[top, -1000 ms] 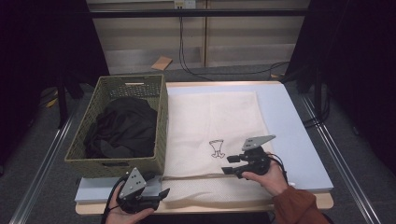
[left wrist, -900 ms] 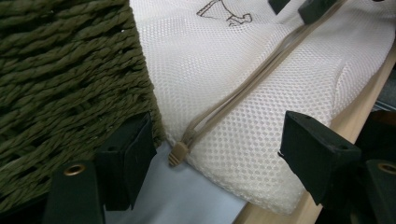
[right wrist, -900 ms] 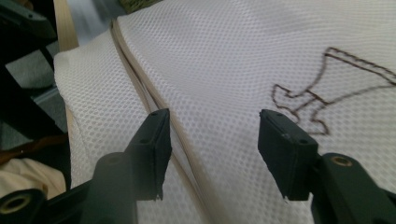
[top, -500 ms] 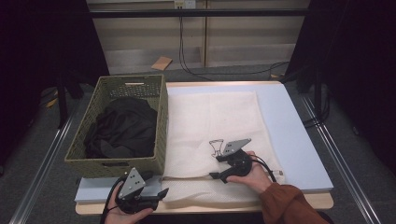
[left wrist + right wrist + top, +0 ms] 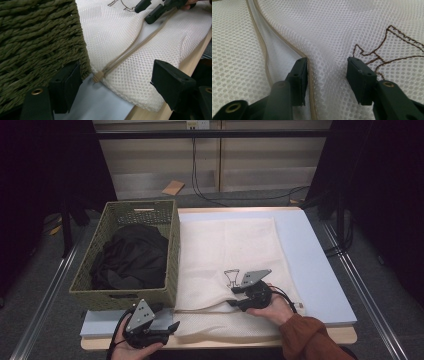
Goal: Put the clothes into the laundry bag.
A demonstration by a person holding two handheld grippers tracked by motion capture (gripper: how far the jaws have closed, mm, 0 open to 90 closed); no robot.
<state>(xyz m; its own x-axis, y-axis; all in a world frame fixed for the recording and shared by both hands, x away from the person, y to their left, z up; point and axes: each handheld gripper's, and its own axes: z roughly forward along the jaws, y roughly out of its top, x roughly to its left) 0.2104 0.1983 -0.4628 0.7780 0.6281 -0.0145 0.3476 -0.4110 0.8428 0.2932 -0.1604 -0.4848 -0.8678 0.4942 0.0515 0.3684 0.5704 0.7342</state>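
1. Mesh bag (image 5: 235, 255) lies flat on the bench (image 5: 320, 270), just beside the basket (image 5: 172, 245).
2. Right gripper (image 5: 327, 75) – jaws have just been closing, a fold of mesh at the bag's opening edge between them, not yet pinched.
3. Left gripper (image 5: 115, 85) – jaws wide, straddling the bag's cord (image 5: 130, 48) at the near corner.

Words, letters, numbers: none can be read — on anything.
Sign on mesh bag (image 5: 235, 255): brown line drawing (image 5: 231, 277) (no lettering in it), printed near the bag's opening edge — also seen in the right gripper view.
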